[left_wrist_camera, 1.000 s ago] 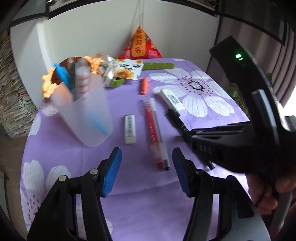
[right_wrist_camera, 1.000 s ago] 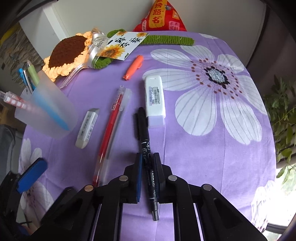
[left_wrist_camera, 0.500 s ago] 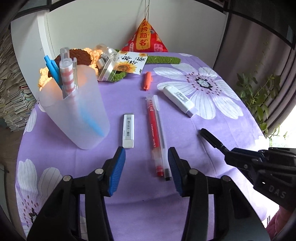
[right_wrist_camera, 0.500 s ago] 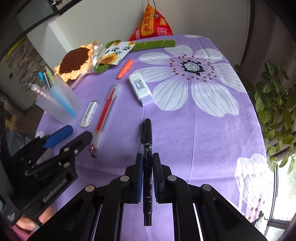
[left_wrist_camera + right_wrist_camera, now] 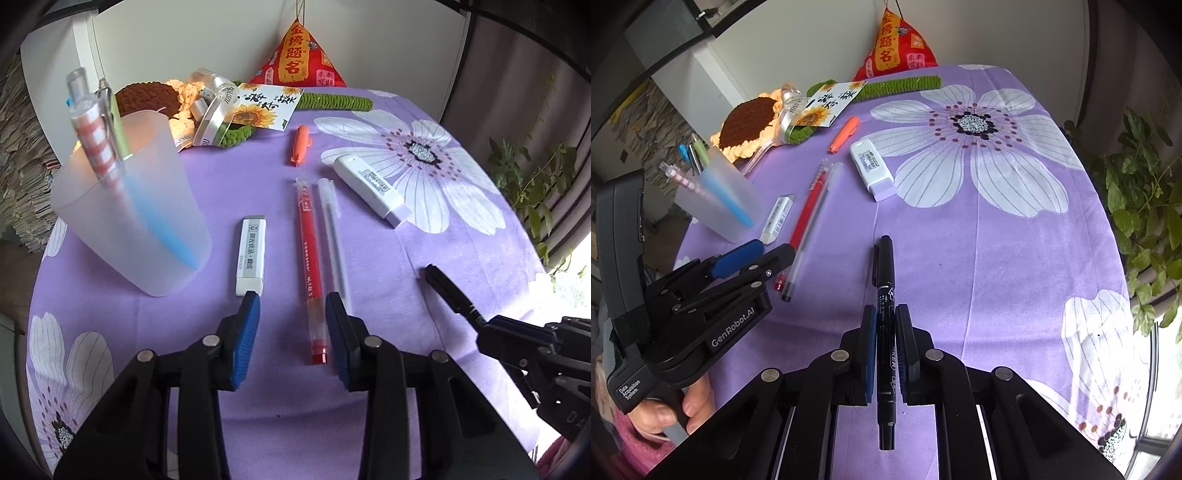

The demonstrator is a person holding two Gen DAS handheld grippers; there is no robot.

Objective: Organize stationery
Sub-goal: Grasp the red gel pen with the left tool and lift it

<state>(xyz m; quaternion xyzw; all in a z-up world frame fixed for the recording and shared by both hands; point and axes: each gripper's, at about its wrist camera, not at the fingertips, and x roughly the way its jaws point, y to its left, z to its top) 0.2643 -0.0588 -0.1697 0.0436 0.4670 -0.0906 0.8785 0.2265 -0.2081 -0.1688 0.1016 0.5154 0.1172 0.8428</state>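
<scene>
- The left wrist view looks forward and steeply down along the left tool [image 5: 291, 332], close above the near edge of the desk [image 5: 461, 236], facing the back wall.
- The right wrist view looks down along the right tool [image 5: 886, 343] from further right, a little higher.
- Both share the red pen [image 5: 310, 258] [image 5: 805, 218], the frosted cup [image 5: 136, 218] [image 5: 720, 199] and each other's tool.

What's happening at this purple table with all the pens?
A person with a gripper in each hand is tidying stationery. The right gripper is clamped on a black marker, held off the flowered tablecloth. The left gripper has just been closing around the near end of a red pen lying beside a clear pen; its pads are not yet pressing. A frosted cup already holds several pens.
</scene>
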